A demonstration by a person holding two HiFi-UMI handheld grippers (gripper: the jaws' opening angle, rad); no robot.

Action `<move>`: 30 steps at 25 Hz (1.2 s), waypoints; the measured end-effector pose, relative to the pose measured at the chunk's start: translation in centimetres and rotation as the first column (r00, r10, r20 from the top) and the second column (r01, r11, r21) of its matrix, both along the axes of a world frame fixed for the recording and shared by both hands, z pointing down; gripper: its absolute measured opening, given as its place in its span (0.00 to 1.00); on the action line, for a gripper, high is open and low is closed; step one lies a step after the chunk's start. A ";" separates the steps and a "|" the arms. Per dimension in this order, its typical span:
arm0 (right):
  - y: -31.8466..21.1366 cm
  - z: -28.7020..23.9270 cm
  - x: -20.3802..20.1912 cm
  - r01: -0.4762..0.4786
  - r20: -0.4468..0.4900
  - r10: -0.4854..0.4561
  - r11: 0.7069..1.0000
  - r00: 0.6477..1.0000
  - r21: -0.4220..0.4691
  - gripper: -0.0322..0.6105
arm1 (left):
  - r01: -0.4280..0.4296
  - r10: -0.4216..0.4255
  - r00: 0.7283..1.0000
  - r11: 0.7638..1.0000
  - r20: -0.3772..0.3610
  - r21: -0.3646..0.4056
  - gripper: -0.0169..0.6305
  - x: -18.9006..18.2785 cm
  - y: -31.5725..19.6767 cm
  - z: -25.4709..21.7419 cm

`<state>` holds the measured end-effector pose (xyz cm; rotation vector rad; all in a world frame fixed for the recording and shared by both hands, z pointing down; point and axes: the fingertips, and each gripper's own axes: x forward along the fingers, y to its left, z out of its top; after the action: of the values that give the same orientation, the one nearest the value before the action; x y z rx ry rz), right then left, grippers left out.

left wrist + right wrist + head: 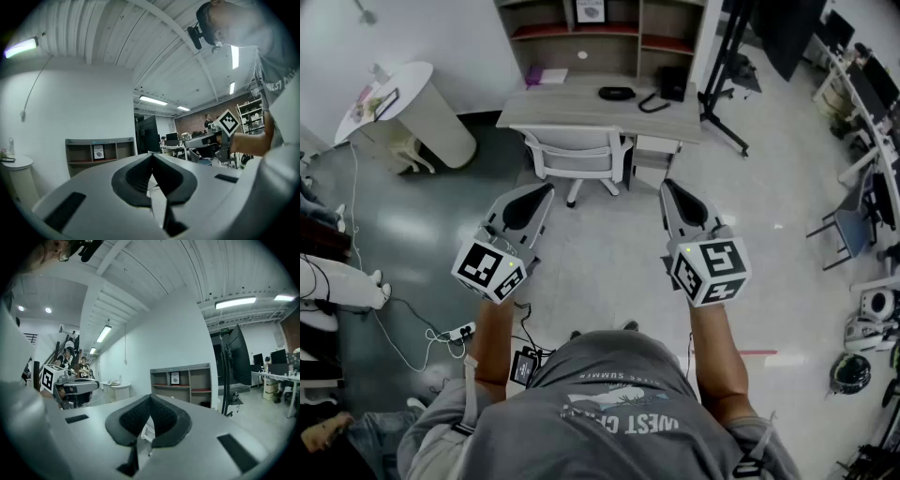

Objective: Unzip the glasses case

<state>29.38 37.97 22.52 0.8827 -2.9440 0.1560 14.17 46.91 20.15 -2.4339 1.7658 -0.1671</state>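
The person is standing on the floor (609, 262), holding a tool in each hand in front of the body. The left hand-held gripper (546, 189) is showing at the middle left of the head view and the right hand-held gripper (667, 186) at the middle right. The two are well apart, both held level and pointing up the frame toward the counter (553, 105).

Both are clenched and grasping nothing. In the left gripper view the dark pads (133, 178) are meeting at the tip with only the room showing beyond them. In the right gripper view the pads (129, 420) are pressing together in the same way.

The case (617, 93), a dark oval, is lying on the counter in the upper middle of the head view. It is well apart from both tools, and neither is touching it. It is showing too small to tell whether its zip is open or closed.

A black box (673, 82) is sitting near the case, to its right. A white chair (577, 150) is standing against the counter's near edge, between the case and the two tools. A shelf (609, 33) is rising behind the counter at the top of the frame, and a round table (408, 89) is standing at the upper left.

The right tool's marker cube (228, 123) is showing at the middle right of the left gripper view. The left tool's cube (48, 378) is showing at the middle left of the right gripper view.
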 end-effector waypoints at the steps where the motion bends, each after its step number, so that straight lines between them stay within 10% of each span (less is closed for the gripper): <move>1: -0.4 0.1 0.4 0.002 0.000 -0.002 1.000 1.000 -0.001 0.06 | 0.001 -0.001 1.000 1.000 0.000 -0.001 0.02 0.5 -0.4 0.2; 13: -4.7 1.4 2.6 0.017 0.019 -0.017 0.999 1.000 -0.043 0.06 | -0.010 0.010 1.000 0.999 0.018 -0.033 0.02 3.4 -5.0 0.9; 30: -16.8 3.0 -5.3 -0.139 -0.013 0.138 0.989 0.990 -0.057 0.07 | -0.162 0.159 0.986 0.986 -0.058 -0.042 0.02 -7.4 -19.8 4.1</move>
<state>24.04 21.20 25.47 1.0762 -2.8534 0.2420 6.78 27.11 24.29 -2.6236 1.5938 -0.1281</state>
